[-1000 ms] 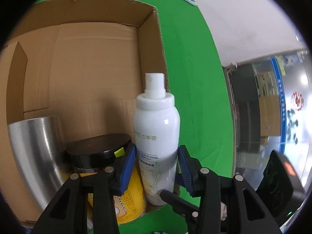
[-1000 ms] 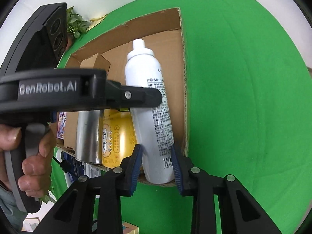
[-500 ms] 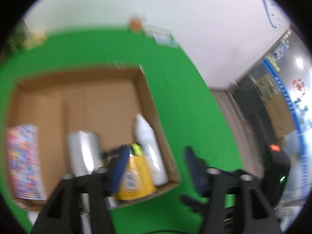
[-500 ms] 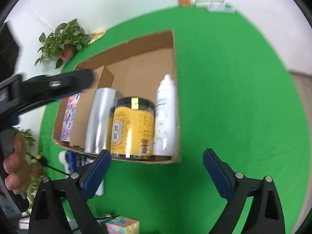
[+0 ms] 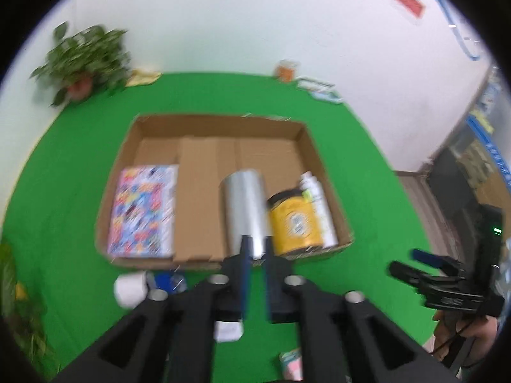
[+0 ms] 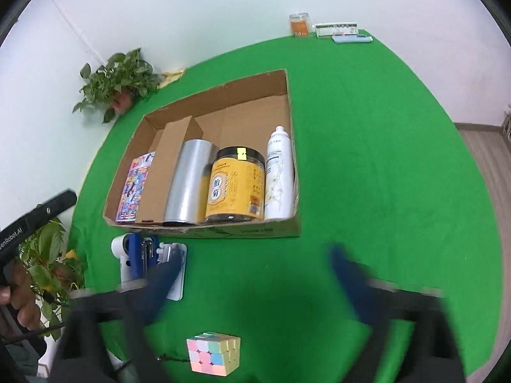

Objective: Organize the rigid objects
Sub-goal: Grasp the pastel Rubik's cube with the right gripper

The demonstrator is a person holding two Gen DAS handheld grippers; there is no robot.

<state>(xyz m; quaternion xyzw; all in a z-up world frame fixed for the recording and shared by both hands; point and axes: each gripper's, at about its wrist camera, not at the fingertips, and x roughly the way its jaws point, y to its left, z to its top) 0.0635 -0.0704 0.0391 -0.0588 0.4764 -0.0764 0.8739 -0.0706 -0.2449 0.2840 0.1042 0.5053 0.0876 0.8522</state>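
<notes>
A cardboard box (image 6: 242, 231) (image 5: 220, 123) on the green table holds a colourful book (image 6: 134, 188) (image 5: 142, 210), a silver cylinder (image 6: 188, 185) (image 5: 246, 207), a yellow jar with a black lid (image 6: 236, 188) (image 5: 293, 220) and a white spray bottle (image 6: 279, 175) (image 5: 319, 207) along its right wall. My left gripper (image 5: 255, 274) is shut and empty, pulled back in front of the box. My right gripper (image 6: 255, 274) is wide open and empty, blurred, also in front of the box. A pastel cube (image 6: 214, 356) lies near it.
A white and blue device (image 6: 143, 255) (image 5: 150, 284) lies just outside the box's front wall. Potted plants (image 6: 118, 86) stand at the table's far left. An orange jar (image 6: 299, 25) and small flat items sit at the far edge. Plant leaves (image 6: 48, 265) hang at left.
Both grippers let go of the white spray bottle, now in the box, and pulled back and up. The left gripper closed; the right opened wide.
</notes>
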